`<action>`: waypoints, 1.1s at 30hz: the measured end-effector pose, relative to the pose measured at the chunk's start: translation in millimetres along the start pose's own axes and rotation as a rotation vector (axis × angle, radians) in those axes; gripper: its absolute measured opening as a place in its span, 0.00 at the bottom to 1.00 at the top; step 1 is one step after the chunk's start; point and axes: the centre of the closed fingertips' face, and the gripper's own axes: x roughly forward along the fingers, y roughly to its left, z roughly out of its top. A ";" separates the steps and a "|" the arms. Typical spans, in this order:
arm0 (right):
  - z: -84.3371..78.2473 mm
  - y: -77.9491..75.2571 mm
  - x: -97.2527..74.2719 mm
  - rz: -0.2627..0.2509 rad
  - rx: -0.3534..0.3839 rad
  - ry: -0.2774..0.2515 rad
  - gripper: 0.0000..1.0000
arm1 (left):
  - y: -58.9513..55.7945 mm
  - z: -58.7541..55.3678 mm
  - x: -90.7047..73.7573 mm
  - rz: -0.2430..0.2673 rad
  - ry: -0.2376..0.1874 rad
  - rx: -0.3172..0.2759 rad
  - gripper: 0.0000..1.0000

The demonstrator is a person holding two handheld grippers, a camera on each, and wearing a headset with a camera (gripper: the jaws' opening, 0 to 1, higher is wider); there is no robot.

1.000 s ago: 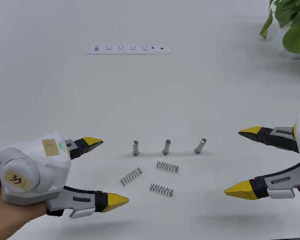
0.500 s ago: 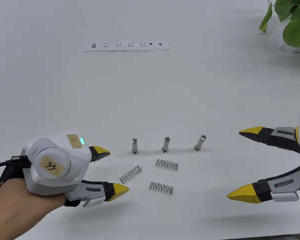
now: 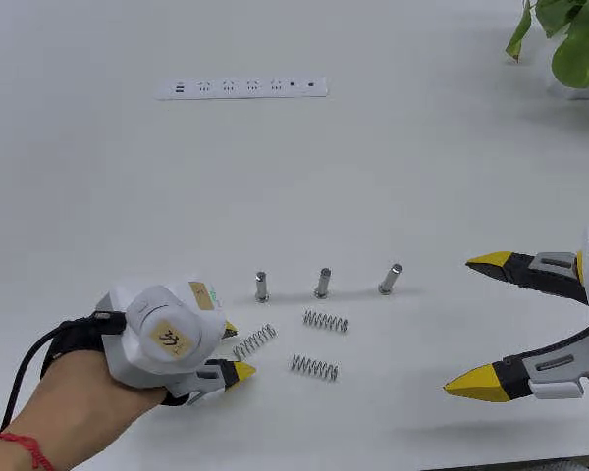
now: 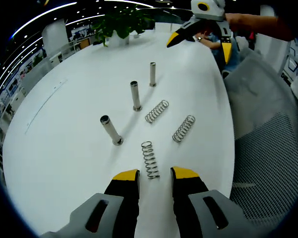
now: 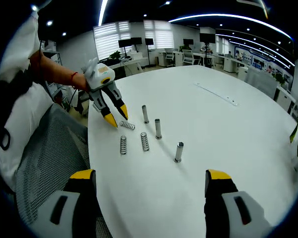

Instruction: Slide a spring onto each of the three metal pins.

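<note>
Bright even overhead light, soft shadows; fisheye edges warped.

A white power strip [image 3: 242, 88] lies flat on the far part of the white table [image 3: 393, 177], a leafy green plant [image 3: 566, 41] at the far right, a grey mesh chair [image 4: 268, 163] beside the table's edge

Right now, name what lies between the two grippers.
The three springs lie on the table between the left gripper and right gripper, in the head view.
</note>
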 end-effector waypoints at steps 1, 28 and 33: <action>-0.1 -0.1 0.0 0.000 0.001 0.000 0.91 | 0.4 -0.6 0.5 0.002 0.004 -0.002 0.25; -2.6 1.1 1.1 0.011 0.001 0.000 0.91 | 2.9 -6.8 8.3 0.011 0.049 0.032 0.11; -2.1 0.2 0.4 0.005 0.004 -0.003 0.91 | 3.3 -7.4 8.8 0.005 0.048 0.026 0.11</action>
